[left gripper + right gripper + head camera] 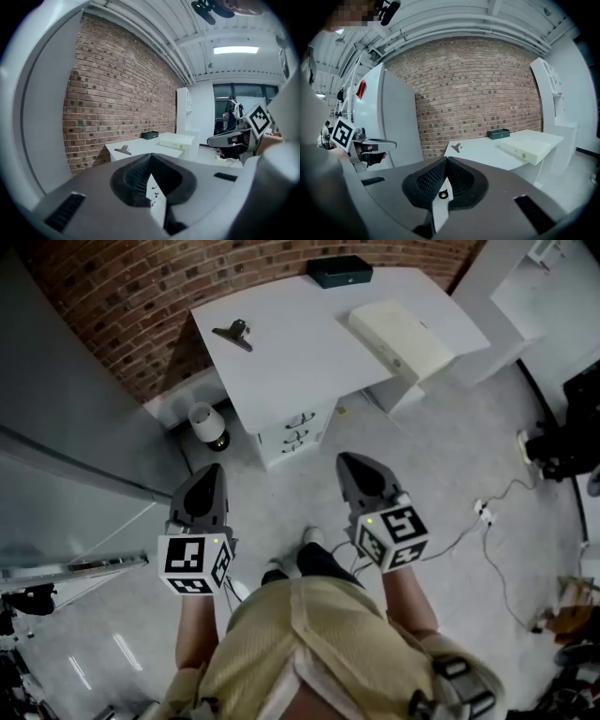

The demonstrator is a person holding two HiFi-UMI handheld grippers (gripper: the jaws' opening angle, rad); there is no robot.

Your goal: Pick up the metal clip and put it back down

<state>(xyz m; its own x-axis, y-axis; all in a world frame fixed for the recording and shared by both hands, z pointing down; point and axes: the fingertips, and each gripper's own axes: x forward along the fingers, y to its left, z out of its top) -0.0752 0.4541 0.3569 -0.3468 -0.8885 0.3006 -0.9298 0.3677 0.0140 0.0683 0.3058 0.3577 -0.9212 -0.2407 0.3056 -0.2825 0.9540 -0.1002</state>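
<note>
left gripper (210,472): jaws together, empty | right gripper (351,461): jaws together, empty | clip (234,333): lies on table (309,357) near its left edge, well apart from both grippers | unclear: clip tiny in both gripper views, handles hard to make out

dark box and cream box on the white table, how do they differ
The dark box is small and blackish-green; the cream box is clearly larger and pale. The dark box sits at the far edge by the brick wall; the cream box lies nearer the person, toward the right. Both are low rectangular boxes resting on the white table.
</note>
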